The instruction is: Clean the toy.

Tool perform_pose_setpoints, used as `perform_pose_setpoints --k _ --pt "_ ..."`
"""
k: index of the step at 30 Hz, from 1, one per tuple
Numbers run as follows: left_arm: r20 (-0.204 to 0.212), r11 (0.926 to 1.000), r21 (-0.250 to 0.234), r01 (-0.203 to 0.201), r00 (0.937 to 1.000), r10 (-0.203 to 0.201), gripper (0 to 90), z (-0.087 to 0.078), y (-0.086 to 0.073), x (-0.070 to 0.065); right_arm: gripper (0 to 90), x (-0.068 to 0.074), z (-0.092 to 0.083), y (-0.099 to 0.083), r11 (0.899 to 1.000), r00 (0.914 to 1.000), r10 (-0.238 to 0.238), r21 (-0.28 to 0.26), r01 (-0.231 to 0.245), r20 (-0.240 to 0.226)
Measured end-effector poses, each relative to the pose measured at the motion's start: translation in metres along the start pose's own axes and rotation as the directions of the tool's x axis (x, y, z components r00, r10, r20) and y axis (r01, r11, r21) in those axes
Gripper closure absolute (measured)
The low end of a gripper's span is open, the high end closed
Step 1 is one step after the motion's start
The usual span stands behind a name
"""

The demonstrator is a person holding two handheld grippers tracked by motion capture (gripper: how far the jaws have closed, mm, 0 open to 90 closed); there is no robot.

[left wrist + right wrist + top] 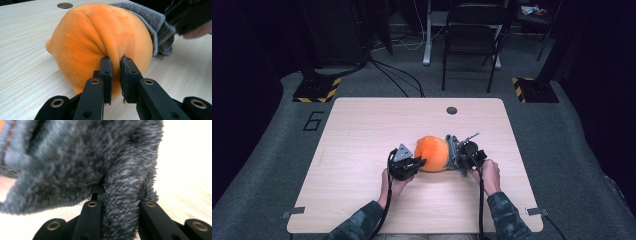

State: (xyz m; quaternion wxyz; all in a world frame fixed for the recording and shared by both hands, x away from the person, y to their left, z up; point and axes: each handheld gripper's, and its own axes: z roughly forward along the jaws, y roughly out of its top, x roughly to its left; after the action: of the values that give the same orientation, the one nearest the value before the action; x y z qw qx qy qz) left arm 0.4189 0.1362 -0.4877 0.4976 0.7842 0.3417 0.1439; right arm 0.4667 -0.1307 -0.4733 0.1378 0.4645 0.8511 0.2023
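One orange plush [432,153] lies crosswise, grey end rightward

A lab: grey carpet, hazard-striped stand bases [317,90], trailing floor cables [397,75], folding chair [472,35], numbered floor marking [313,121].

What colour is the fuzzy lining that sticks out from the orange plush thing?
Grey. The fuzzy lining of the orange plush thing shows best in the left gripper view.
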Motion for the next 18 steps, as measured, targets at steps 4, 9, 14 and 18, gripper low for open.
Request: perform_pose_setpoints --k 4,9,14,18 --pt "0.005 0.9996 0.013 -0.023 0.9997 0.023 80.3 0.0 0.001 -0.002 77.8 -0.001 -0.032 0.01 0.994 0.9991 0.022 -0.107 -0.026 -0.038" --pt "-0.015 0.9985 0.004 -0.054 0.9984 0.054 79.6 0.001 0.002 -0.005 77.8 0.018 -0.053 0.019 0.981 0.9943 -0.038 -0.195 0.018 -0.099" --pt "-0.051 0.9959 0.015 -0.089 0.9947 0.089 65.1 -0.001 0.003 -0.007 78.1 0.036 -0.021 0.018 0.988 0.9961 -0.079 -0.138 0.073 -0.039" --pt "-0.092 0.991 0.051 -0.124 0.9875 0.128 48.6 -0.003 0.003 -0.015 78.0 0.029 -0.021 0.017 0.988 0.9968 -0.051 -0.145 0.042 -0.062"
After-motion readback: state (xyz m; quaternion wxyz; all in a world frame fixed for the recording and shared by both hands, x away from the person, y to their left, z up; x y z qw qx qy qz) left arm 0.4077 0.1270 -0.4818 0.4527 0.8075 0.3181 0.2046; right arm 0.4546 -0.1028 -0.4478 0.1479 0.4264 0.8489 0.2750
